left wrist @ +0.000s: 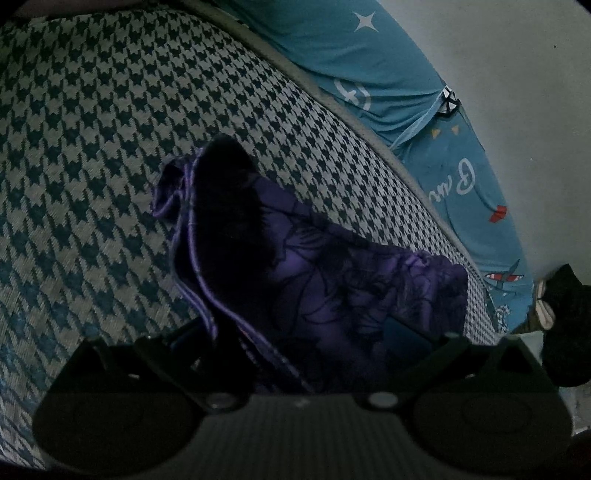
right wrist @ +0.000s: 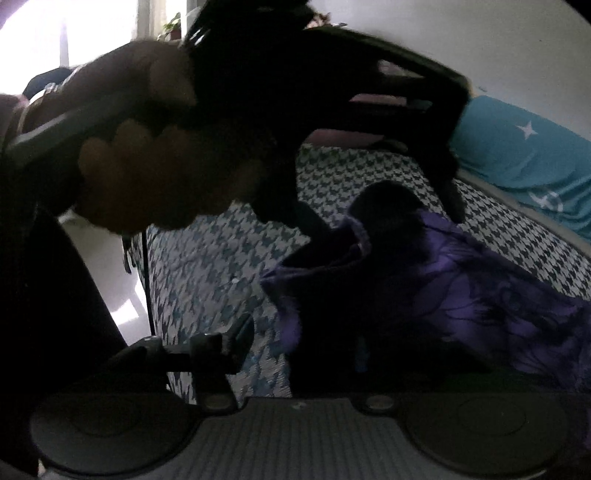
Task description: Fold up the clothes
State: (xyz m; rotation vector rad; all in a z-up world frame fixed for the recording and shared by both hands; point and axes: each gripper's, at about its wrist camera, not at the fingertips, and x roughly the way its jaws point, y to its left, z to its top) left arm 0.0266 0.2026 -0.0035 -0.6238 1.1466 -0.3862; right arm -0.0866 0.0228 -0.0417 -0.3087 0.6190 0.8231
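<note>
A purple garment (left wrist: 332, 280) with a dark print lies stretched over a houndstooth bedcover (left wrist: 92, 147). Its far end is a dark fuzzy patch (left wrist: 225, 192). It runs down between the wide-spread fingers of my left gripper (left wrist: 295, 332), which is open. In the right wrist view a hand (right wrist: 147, 173) holds that left gripper (right wrist: 388, 225) above the garment (right wrist: 480, 288), its black fingers (right wrist: 454, 199) straddling the dark end. My right gripper (right wrist: 299, 350) is low at the garment's near edge and open. Its left finger rests over bare bedcover (right wrist: 207, 266); the right finger is lost in shadow under the cloth.
A blue sheet (left wrist: 332, 55) with white stars and lettering runs along the bed's far side against a pale wall (left wrist: 517, 74); it shows again as blue sheet (right wrist: 517, 155). A dark object (left wrist: 557, 314) sits off the bed's corner. A bright window (right wrist: 74, 29) and a plant (right wrist: 171, 26) lie behind the hand.
</note>
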